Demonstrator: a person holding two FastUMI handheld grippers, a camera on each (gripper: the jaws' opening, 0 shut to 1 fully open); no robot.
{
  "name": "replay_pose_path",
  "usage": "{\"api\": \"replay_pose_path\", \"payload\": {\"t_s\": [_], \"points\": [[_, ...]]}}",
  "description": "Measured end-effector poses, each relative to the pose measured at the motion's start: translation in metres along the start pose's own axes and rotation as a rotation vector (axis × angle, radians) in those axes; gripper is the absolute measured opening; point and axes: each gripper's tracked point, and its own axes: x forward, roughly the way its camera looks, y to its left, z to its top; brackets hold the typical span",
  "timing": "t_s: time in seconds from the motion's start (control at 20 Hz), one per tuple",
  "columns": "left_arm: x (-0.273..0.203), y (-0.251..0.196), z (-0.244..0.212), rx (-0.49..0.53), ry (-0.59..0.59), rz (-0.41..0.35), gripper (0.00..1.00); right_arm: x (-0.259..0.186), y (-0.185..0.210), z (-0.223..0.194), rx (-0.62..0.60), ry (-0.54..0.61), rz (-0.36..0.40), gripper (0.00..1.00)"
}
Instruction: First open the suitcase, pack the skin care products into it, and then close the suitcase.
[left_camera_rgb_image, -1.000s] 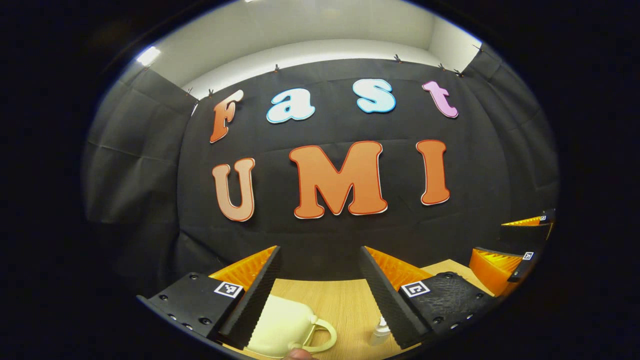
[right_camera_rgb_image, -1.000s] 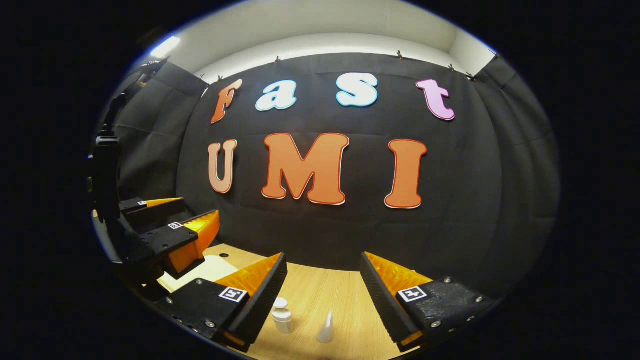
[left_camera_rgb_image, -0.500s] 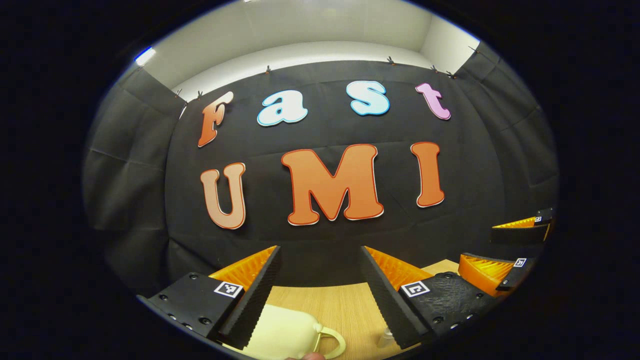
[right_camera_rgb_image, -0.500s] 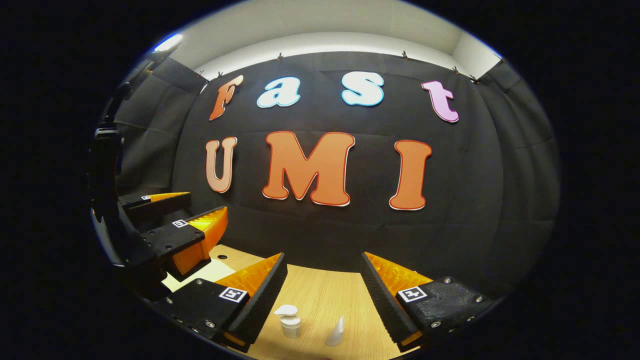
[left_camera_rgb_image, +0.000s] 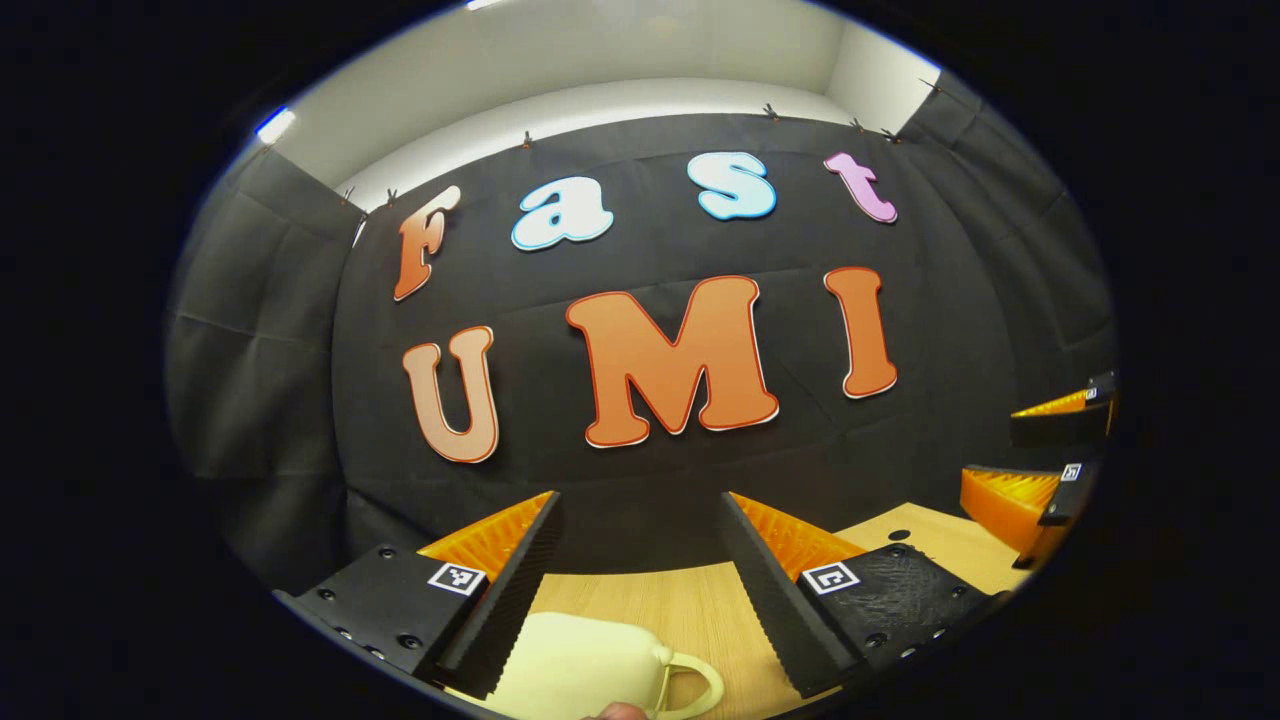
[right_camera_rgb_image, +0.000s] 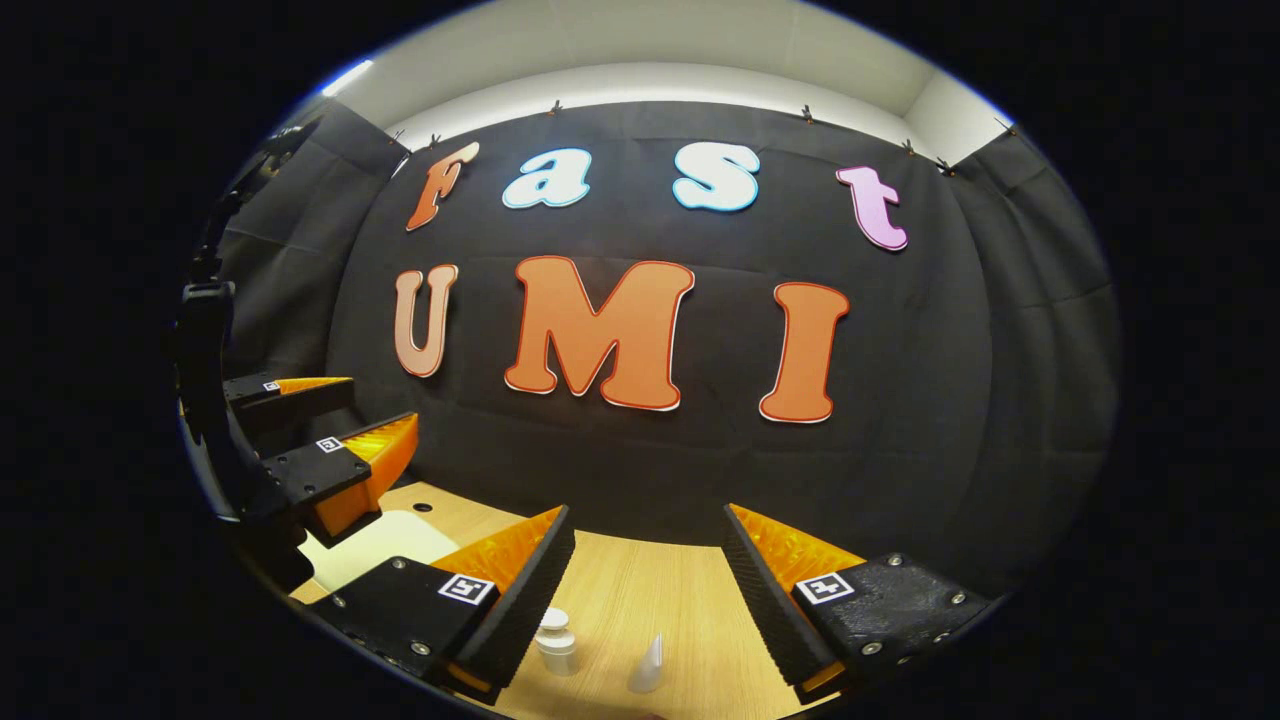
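Both grippers gape wide, holding nothing. Left gripper (left_camera_rgb_image: 640, 520) is above the pale suitcase (left_camera_rgb_image: 580, 670); right gripper (right_camera_rgb_image: 648, 530) faces two small bottles (right_camera_rgb_image: 556, 640), possibly capped.

Black cloth wall (left_camera_rgb_image: 640, 480), wooden table (right_camera_rgb_image: 640, 590), perhaps ceiling light (left_camera_rgb_image: 273, 124)

We have swung the left gripper (left_camera_rgb_image: 640, 520) leftward: the pale yellow plastic suitcase with its loop handle (left_camera_rgb_image: 590, 670) now lies further right beneath it, and the small clear bottle seen beside its right finger has slipped from sight.
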Motion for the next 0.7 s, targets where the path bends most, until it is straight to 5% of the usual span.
{"api": "replay_pose_path", "payload": {"t_s": [0.7], "points": [[-0.008,-0.028,-0.12,0.263,0.248,-0.068,0.99,0.01,-0.021,-0.032,0.004,0.06,-0.032,0.94]]}}
